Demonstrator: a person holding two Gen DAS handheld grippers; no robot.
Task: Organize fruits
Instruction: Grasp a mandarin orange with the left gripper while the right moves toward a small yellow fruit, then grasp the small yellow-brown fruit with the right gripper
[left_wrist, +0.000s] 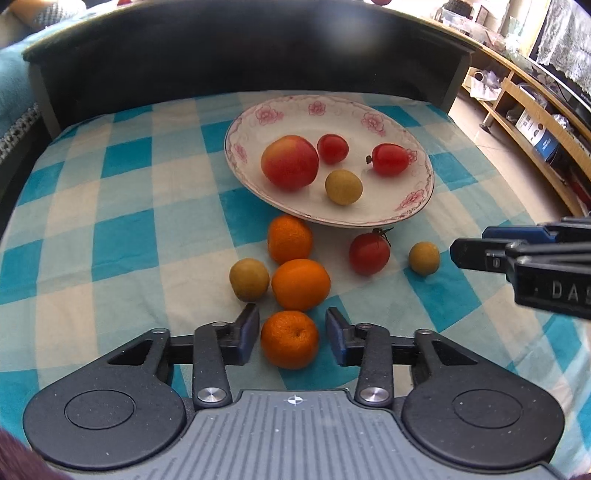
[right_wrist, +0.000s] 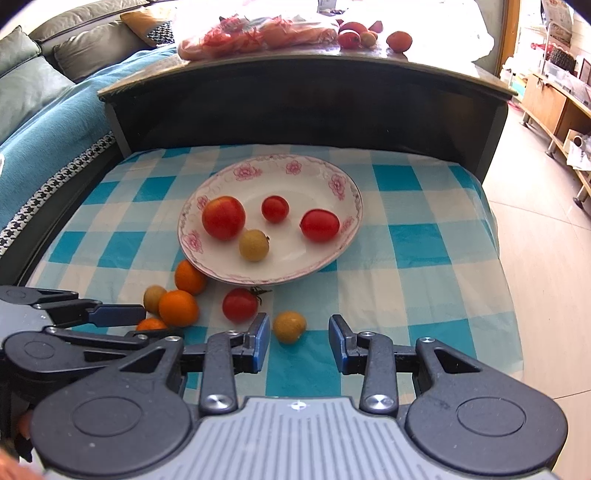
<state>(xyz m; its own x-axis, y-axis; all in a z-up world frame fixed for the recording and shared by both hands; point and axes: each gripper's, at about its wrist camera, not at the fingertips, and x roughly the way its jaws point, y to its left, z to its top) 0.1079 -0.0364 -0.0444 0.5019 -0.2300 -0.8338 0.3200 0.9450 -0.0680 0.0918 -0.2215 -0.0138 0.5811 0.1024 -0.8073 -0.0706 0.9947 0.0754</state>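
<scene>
While fruit lies scattered on a blue-checked cloth, two hand-held grippers hover low over it. From the left: a yellow-green longan sits at nine o'clock of a middle orange, the two touching. A far orange lies at twelve o'clock of that one, tucked against the plate's near rim. The left gripper straddles a near orange at six o'clock; its jaws stand narrow, a sliver of cloth showing on each side, pads not quite pressing.

At centre, the flowered plate holds an apple at nine o'clock, a small tomato at twelve, an oval tomato at three and a plate longan at six.

Just off the rim at five o'clock rests a stemmed tomato. Further right lies a loose longan, which the right gripper brackets; its jaws are narrow but clear of the fruit, which sits nearer the left pad.
</scene>
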